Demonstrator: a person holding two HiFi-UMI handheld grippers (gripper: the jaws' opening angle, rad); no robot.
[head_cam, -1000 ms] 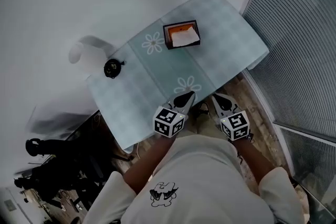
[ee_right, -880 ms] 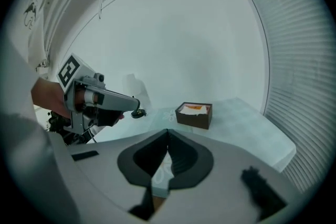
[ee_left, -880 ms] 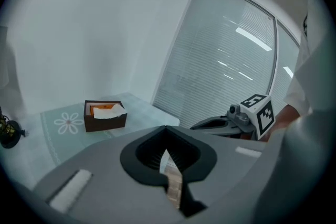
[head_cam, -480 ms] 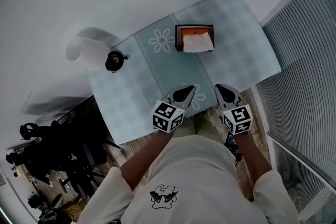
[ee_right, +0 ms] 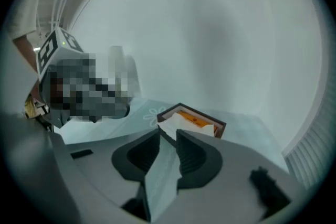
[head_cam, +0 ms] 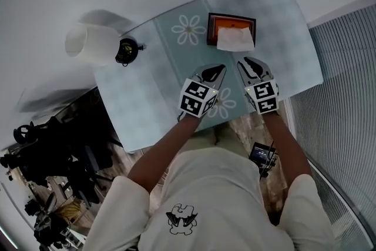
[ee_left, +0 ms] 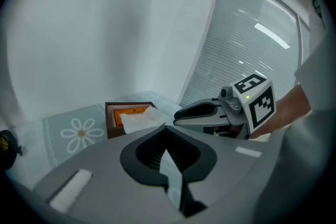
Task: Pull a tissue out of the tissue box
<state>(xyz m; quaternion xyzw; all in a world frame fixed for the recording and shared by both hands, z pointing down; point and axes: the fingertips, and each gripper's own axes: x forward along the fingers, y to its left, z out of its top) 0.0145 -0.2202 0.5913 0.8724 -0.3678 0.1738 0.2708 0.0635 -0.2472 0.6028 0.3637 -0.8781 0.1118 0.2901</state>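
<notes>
A dark wooden tissue box (head_cam: 231, 21) with an orange top stands near the far edge of a pale blue daisy-print table (head_cam: 147, 97). A white tissue (head_cam: 235, 39) sticks up out of it. My right gripper (head_cam: 248, 62) hovers just short of the tissue. Its jaws are opening, with a narrow gap and nothing between them. In the right gripper view the tissue (ee_right: 171, 122) and box (ee_right: 216, 126) lie right beyond the gripper (ee_right: 168, 132). My left gripper (head_cam: 218, 69) is shut and empty, nearer and left of the box (ee_left: 126, 107); its tips (ee_left: 165, 127) meet.
A white lamp shade (head_cam: 88, 44) and a small black round object (head_cam: 126, 51) sit at the table's left end. Window blinds (head_cam: 346, 67) run along the right. Dark equipment (head_cam: 53, 156) crowds the floor at the left.
Both grippers have moved forward from the table's near edge over the cloth, close to the tissue box. The box now sits closer in view.
</notes>
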